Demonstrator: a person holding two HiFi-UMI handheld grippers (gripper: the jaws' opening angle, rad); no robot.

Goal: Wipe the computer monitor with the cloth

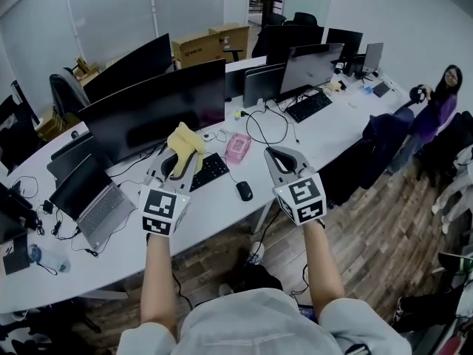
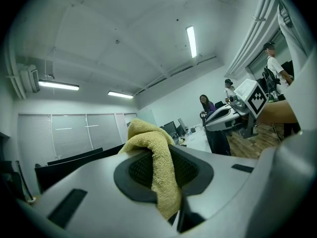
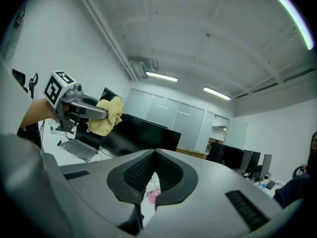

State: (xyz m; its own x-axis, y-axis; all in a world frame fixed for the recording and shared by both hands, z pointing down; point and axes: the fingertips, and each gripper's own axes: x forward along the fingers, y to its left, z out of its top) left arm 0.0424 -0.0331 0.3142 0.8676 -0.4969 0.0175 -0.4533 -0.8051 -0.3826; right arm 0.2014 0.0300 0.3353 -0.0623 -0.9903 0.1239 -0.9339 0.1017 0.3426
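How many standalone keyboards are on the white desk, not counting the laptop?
2. The near keyboard lies left of the mouse; the far keyboard lies in front of the right-hand monitor. Monitors may hide others.

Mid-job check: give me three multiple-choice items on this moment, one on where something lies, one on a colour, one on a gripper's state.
1. Where does the mouse lie?
A) on the laptop
B) on the desk, right of the keyboard
C) on the floor

2. What colour is the cloth?
A) yellow
B) blue
C) white

3. The right gripper is:
A) shut on the cloth
B) wide open
C) shut, holding nothing

Answers:
1 B, the head view shows it on the white top beside the keyboard.
2 A, it shows yellow in all views, pinched in the left gripper.
3 C, its jaw tips meet with nothing between them.
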